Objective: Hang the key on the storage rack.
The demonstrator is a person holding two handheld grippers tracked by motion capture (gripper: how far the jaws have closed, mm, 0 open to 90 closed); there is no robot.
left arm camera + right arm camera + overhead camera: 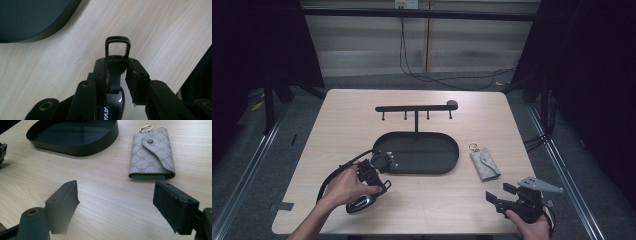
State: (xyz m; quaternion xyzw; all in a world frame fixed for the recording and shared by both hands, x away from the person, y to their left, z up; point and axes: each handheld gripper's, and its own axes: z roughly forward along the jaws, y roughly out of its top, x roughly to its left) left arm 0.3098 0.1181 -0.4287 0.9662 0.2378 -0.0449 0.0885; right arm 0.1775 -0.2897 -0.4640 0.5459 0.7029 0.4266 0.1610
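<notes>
gripping a car key at the edge of the tray

clamping down on a black car key, the left gripper has its two jaws drawn in narrow around the key's upper end, just below the squared black loop that sticks out past the jaw tips. seen from above, the left gripper sits over the pale wooden table, touching or just beside the near left rim of the dark oval tray, with the person's left hand wrapped round its body and the key's silver-edged fob poking out below the hand towards the table's near edge. from the left gripper view, the key hangs over bare wood, the tray's curved wall off to the upper left. a black rack with four pegs rises from the far side of the tray. at the near right corner, the right gripper rests low in the person's right hand, its jaws standing wide apart with only tabletop between them. a grey patterned key pouch with a gold ring lies flat on the table just right of the tray, ahead of the right gripper and apart from it.
</notes>
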